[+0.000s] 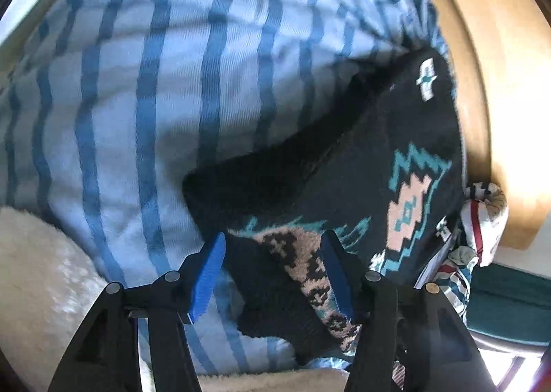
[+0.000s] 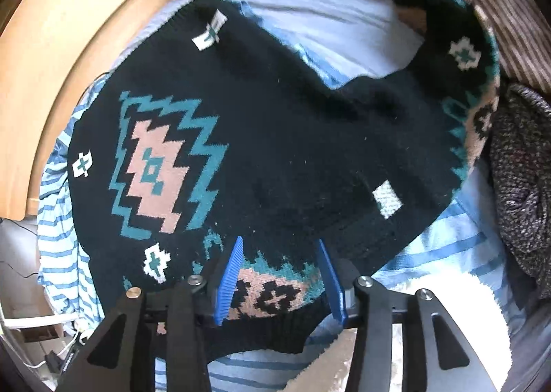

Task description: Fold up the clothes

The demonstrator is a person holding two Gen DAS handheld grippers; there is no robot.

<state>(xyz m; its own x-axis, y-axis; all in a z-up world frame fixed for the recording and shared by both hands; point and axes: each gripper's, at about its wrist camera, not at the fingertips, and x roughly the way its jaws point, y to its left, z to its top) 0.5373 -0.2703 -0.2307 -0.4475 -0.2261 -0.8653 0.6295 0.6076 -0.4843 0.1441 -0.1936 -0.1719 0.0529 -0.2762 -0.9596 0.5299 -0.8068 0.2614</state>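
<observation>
Both grippers, left and right, stand spread (pads clear) over the black sweater.

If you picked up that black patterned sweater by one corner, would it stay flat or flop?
The black patterned sweater would probably flop: it already bends and drapes over the striped sheet. Its thick, fuzzy knit probably grips rather than slips.

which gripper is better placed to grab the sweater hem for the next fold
Right, probably. The right gripper hangs open straight over the sweater hem band, with the whole body laid out ahead. The left gripper, also open, straddles only a folded sleeve end.
</observation>
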